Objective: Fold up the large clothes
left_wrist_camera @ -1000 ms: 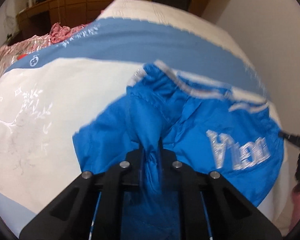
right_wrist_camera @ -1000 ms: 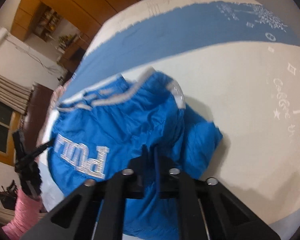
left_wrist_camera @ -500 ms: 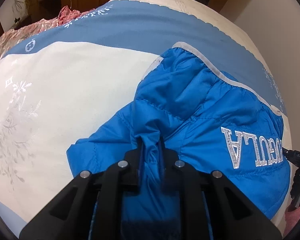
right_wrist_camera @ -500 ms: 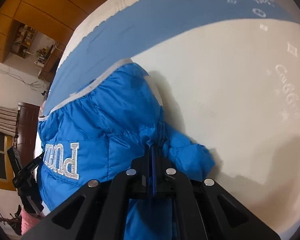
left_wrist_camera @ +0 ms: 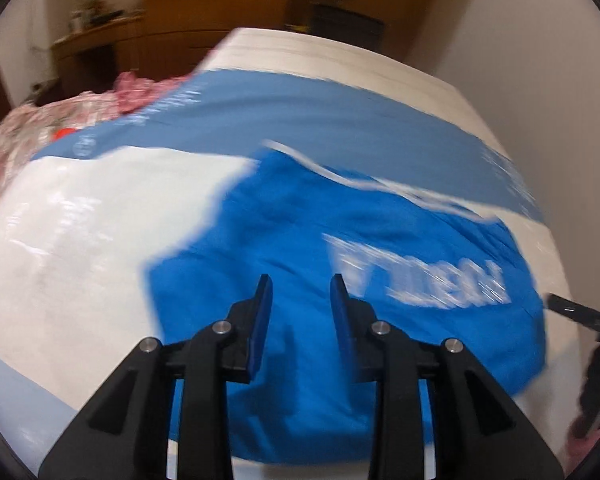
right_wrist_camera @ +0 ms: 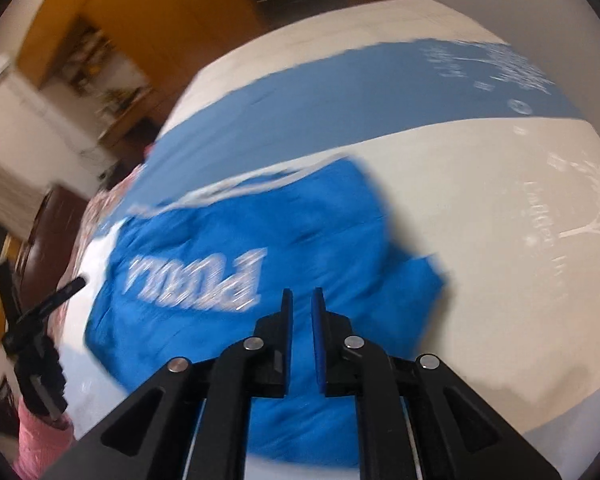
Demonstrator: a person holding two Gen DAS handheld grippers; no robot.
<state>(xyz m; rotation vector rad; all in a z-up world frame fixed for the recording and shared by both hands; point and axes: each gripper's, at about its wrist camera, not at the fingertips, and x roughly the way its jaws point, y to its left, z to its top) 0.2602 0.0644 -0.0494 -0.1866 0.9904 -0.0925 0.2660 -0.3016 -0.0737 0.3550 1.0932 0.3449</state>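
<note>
Blue padded jacket is seen lying folded on the bed, lettering uppermost, long axis running across both views. Left claw is held wide apart, empty, just above the near hem. Right claw is parted narrowly, also empty. Neither is judged nearer; the jacket lies directly ahead of both.
</note>
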